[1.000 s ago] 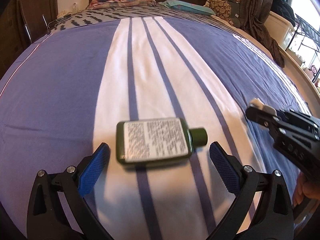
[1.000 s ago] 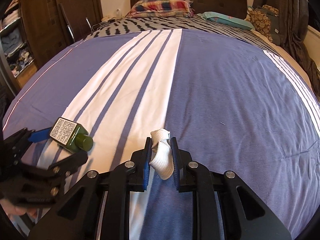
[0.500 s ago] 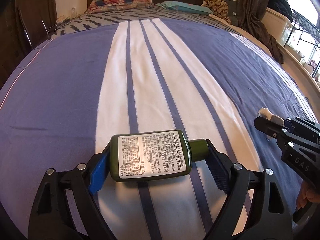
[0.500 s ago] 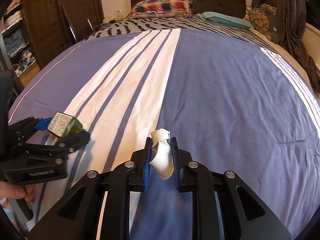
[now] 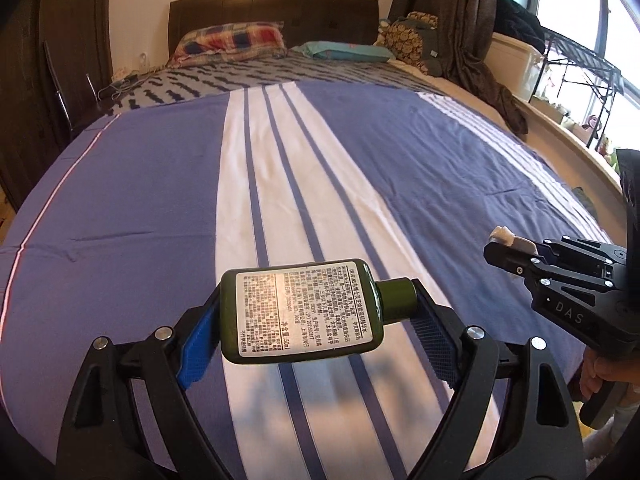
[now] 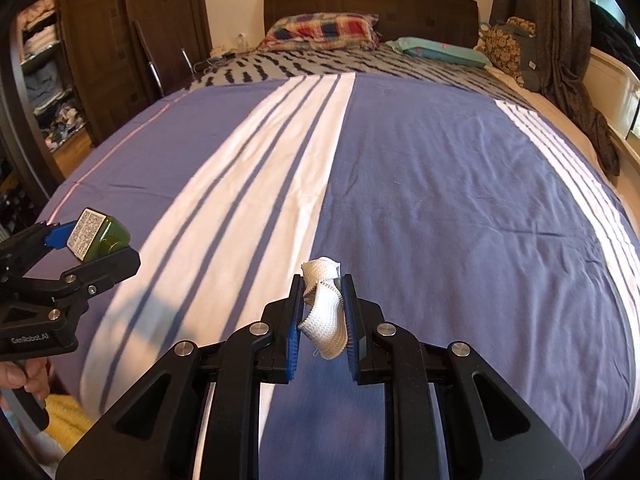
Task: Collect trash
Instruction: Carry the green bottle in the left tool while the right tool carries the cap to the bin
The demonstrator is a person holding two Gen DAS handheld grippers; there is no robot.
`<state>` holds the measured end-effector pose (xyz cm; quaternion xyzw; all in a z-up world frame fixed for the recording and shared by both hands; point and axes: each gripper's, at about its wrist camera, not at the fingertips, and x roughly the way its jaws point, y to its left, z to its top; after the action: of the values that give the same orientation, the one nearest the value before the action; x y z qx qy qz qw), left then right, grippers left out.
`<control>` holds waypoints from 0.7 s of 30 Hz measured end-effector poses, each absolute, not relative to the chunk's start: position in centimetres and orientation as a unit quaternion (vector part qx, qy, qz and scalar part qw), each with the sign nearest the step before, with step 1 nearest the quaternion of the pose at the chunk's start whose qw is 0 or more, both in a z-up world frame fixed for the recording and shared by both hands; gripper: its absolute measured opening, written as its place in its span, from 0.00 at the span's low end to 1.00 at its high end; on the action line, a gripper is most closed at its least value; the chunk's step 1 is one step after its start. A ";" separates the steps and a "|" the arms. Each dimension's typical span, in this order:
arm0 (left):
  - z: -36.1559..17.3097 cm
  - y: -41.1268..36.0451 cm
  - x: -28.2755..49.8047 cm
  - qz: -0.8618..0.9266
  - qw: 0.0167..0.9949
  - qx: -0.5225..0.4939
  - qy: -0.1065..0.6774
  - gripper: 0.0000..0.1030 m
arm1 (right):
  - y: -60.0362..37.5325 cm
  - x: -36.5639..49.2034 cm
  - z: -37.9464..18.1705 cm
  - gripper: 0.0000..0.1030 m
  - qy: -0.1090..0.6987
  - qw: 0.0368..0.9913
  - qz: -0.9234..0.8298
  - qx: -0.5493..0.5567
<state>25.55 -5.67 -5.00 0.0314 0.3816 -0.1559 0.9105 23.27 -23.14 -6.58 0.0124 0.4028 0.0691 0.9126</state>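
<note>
Two grips: left hand-held gripper [image 5: 316, 322] clamps green bottle [image 5: 300, 316]; right [image 6: 322, 320] pinches white wad [image 6: 324, 312], prob. fabric.

The bottle [image 5: 301, 312] hangs crosswise between the left gripper's [image 5: 316, 330] jaws above the bed's [image 5: 140, 184] foot edge, with the pillows [image 5: 232, 40] against the headboard [image 5: 272, 8] behind.

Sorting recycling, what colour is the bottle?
Dark green bottle with a white printed label; clearest in the left wrist view.
</note>
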 end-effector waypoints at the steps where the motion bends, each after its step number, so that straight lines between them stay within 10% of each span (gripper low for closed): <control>1: -4.5 -5.6 24.7 -0.157 0.912 0.031 0.377 0.80 | -23.1 22.5 -6.1 0.19 0.399 0.914 0.069 0.012; 21: -2.0 -3.3 9.9 -0.184 0.926 0.025 0.328 0.80 | -19.5 8.5 -3.8 0.19 0.361 0.927 0.102 -0.003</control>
<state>9.93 -3.34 -1.98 0.0249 0.3283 -0.1836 0.9262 8.54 -19.54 -3.82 -0.0034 0.3606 0.1019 0.9271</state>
